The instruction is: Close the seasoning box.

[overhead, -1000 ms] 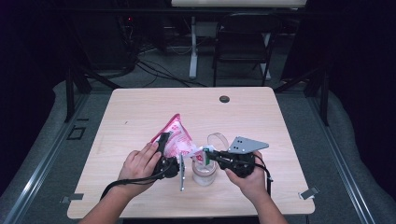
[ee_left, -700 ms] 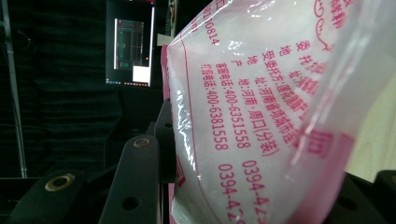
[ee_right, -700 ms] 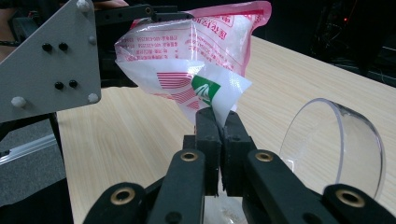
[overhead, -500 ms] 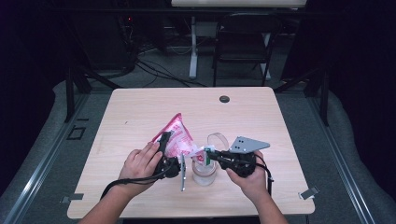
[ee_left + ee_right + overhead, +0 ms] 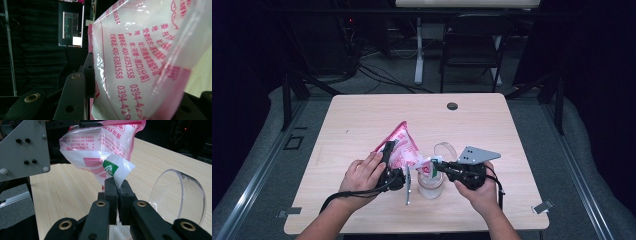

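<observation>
High view: a pink-and-white printed plastic pouch (image 5: 401,148) is held above the near middle of the light wooden table (image 5: 362,115), its peak pointing up. The left gripper (image 5: 388,159), in the person's left hand (image 5: 362,175), is clamped on the pouch's left side. The right gripper (image 5: 435,167), in the right hand (image 5: 482,192), pinches the pouch's lower right corner directly over a clear glass jar (image 5: 431,184). A clear round lid (image 5: 446,150) stands tilted just behind the jar. A small dark round disc (image 5: 452,106) lies well apart near the far edge.

Left gripper view: the pouch (image 5: 140,60), printed with red characters and numbers, sits between the black jaws, which are closed on it.

Right gripper view: the jaws are pressed together on the pouch's (image 5: 105,142) white corner, beside a green logo; the lid (image 5: 178,196) stands at right.
</observation>
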`<state>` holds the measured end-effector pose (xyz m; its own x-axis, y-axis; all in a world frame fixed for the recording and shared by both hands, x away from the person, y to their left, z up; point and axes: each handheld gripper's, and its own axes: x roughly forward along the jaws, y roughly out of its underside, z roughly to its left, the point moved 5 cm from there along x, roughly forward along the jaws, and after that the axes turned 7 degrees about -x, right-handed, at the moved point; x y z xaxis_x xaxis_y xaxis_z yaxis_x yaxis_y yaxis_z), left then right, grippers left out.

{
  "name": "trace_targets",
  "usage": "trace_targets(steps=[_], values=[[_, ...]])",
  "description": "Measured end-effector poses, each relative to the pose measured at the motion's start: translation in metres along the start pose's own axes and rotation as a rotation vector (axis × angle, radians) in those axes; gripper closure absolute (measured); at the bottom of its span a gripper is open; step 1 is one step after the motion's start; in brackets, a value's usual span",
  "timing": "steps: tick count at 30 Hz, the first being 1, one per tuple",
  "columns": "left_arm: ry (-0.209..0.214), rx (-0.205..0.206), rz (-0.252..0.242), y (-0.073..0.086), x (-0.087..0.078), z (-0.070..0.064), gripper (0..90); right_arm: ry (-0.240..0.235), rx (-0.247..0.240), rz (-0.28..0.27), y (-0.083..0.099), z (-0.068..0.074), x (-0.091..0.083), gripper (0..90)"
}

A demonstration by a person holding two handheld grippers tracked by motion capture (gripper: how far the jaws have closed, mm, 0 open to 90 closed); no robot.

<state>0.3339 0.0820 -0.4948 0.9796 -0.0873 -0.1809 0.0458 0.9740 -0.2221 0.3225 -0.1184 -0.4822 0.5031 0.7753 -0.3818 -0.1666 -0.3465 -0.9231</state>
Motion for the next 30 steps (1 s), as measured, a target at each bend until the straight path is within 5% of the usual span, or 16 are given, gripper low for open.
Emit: trace_targets(steps=[30], values=[[-0.01,0.017,-0.002,-0.0021,-0.0013,0.0023,63.2,0.008,-0.002,0.001,0.0004,-0.0009,-0.0004,87.5]])
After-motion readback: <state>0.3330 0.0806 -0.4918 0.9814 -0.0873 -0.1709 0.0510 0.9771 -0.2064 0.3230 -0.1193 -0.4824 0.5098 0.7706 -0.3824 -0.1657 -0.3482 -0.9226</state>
